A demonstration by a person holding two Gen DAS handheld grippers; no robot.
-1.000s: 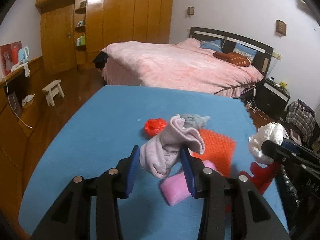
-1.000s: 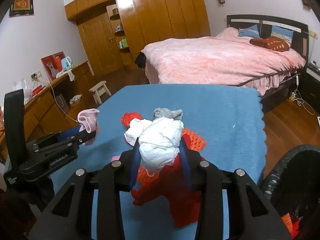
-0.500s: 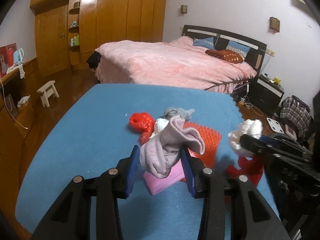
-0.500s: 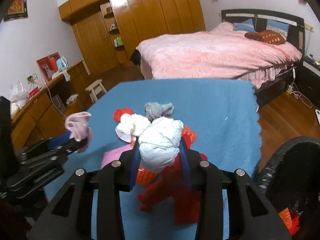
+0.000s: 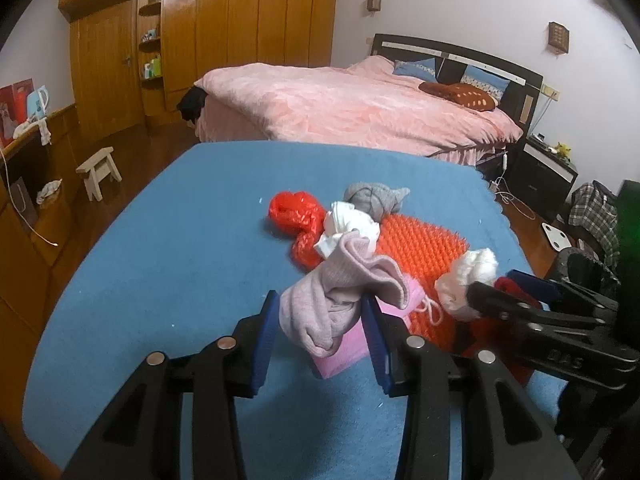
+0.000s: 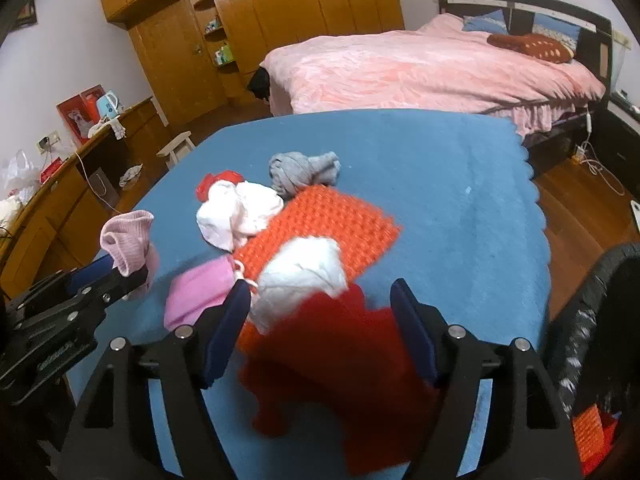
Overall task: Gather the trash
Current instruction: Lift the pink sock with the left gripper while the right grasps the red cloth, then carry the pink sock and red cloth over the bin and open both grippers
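My left gripper point(image 5: 320, 304) is shut on a pale pink sock bundle point(image 5: 340, 280), held just above the blue table point(image 5: 180, 240). In the right wrist view that gripper point(image 6: 120, 272) sits at the left with the sock point(image 6: 128, 240). The jaws of my right gripper point(image 6: 320, 292) are opening. A white wad point(image 6: 304, 272) and a red cloth point(image 6: 332, 352) lie blurred between them, and the right pad stands clear of both. The white wad point(image 5: 468, 276) also shows at the right gripper's tip in the left wrist view.
On the table lie an orange knitted mat point(image 6: 324, 224), a white cloth point(image 6: 236, 212), a grey sock ball point(image 6: 300, 170), a red plastic bag point(image 5: 292, 212) and a pink piece point(image 6: 196, 292). A black bin point(image 6: 592, 320) stands at the right edge. A bed point(image 5: 360, 112) is behind.
The right jaws have spread wide and the white wad and red cloth have come loose, blurred. Both grippers have sunk toward the table. The left still holds the pink sock.
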